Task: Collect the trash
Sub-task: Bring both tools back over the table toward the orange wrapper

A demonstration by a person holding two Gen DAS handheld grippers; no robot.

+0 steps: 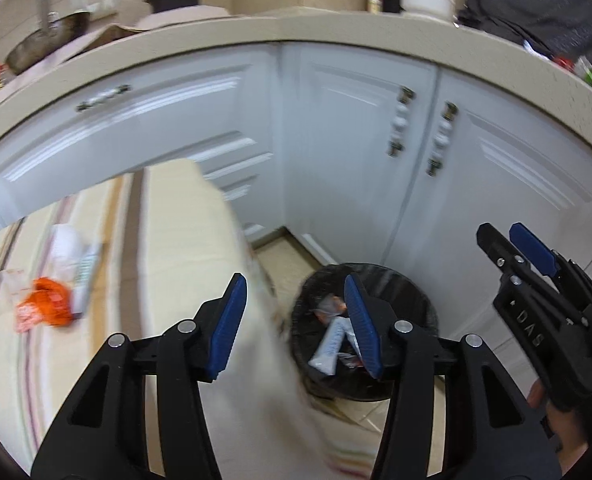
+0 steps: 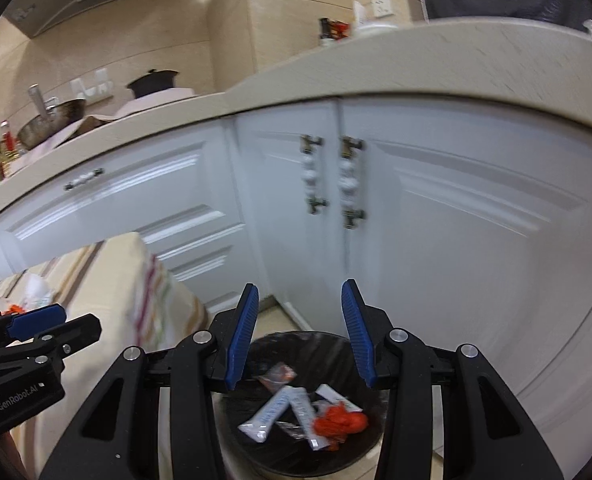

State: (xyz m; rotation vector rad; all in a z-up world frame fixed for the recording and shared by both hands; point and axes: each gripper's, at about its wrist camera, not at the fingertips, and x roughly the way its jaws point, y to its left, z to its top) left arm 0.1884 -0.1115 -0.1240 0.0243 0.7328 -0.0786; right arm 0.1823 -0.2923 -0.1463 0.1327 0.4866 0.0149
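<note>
The right gripper (image 2: 300, 332) fills the foreground of its own view, its blue pads (image 2: 243, 336) spread wide with nothing between them, hanging directly above the black bin (image 2: 255, 348) on the floor; inside the bin lie white sachets (image 2: 269, 412), a crumpled orange wrapper (image 2: 340, 420) and a small clear packet (image 2: 277, 374), so part of the trash is already in; the left gripper (image 1: 296, 324) is likewise wide open and holds nothing, and it sits over the edge where the striped cloth-covered table (image 1: 183, 240) drops away toward the bin (image 1: 416, 288)

What is left to collect lies on that table: an orange wrapper (image 1: 45, 306), a white crumpled piece (image 1: 65, 246) behind it, and a pale sachet (image 1: 85, 276) just beside them, all blurred; from the left gripper's fingers this cluster lies well off to the left and slightly ahead, while the bin lies to the right and below; the sachet's long axis seems to run away from the camera, roughly along the cloth's stripes, though blur makes that uncertain

In the right wrist view the same pile shows only as a scrap of white and orange (image 2: 27, 296) behind the left gripper's body, far from the right fingers; so the left gripper is plainly the nearer one, and I judge the coming move to be a leftward swing away from the bin, back over the table, with the jaws turned to close across the chosen piece
</note>
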